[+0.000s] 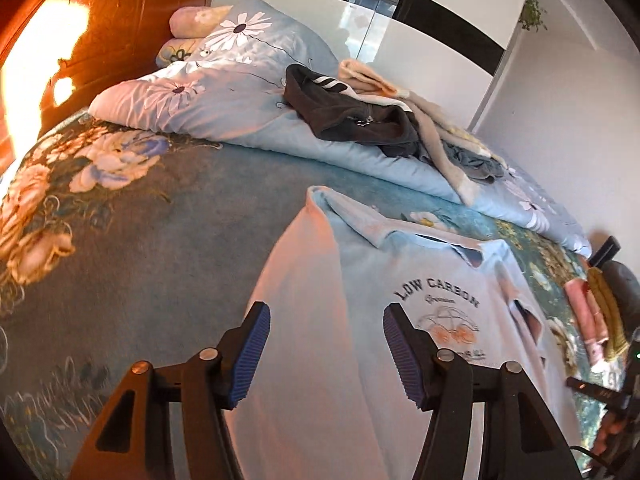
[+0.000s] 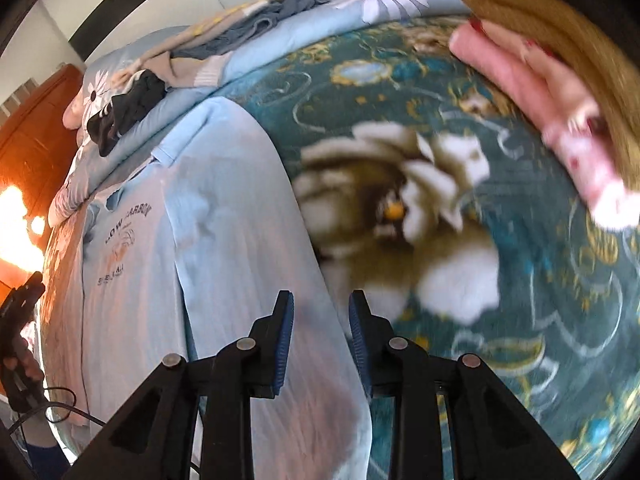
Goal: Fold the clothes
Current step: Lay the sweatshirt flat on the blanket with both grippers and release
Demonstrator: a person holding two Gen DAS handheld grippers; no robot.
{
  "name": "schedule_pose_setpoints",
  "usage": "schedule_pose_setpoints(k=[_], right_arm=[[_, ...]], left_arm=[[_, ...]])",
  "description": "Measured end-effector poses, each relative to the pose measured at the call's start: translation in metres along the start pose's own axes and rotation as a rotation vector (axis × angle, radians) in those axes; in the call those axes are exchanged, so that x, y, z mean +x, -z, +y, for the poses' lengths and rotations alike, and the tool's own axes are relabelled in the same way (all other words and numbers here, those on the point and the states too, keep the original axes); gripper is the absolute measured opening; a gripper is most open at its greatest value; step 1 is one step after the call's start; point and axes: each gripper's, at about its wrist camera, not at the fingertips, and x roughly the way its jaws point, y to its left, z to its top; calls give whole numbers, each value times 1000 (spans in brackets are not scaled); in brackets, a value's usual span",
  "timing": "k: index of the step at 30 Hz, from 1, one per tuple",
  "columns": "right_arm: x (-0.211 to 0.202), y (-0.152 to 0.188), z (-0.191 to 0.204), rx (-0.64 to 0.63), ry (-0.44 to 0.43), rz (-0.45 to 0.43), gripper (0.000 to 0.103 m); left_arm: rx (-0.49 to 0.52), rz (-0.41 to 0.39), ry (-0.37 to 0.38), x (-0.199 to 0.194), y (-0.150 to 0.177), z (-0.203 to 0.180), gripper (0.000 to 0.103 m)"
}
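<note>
left wrist view: light blue shirt (image 1: 400, 320) lies flat on the bed (image 1: 160, 240), its long axis running away from the camera, collar at the far end, "low carbon" print up. left gripper (image 1: 326, 354) hovers low over its near part, jaws spread wide, holding nothing. right gripper (image 2: 320, 340) sits over the shirt's right edge, jaws apart, empty. a teal floral blanket covers the bed; rumpled quilt (image 1: 248, 92) with a clothes pile (image 1: 360, 116) lies beyond, folded garments (image 2: 560, 100) at right.
</note>
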Motion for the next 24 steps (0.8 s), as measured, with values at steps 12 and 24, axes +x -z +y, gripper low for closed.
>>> schedule_pose_setpoints(k=[12,24], right_arm=[[-23,0,5,-59,72,-94,2],[-54,-68,-18,-141,392,-256,2]], left_arm=[[11,10,9,-25,18,-19,64],[111,144,0,-35,64,-44,65]])
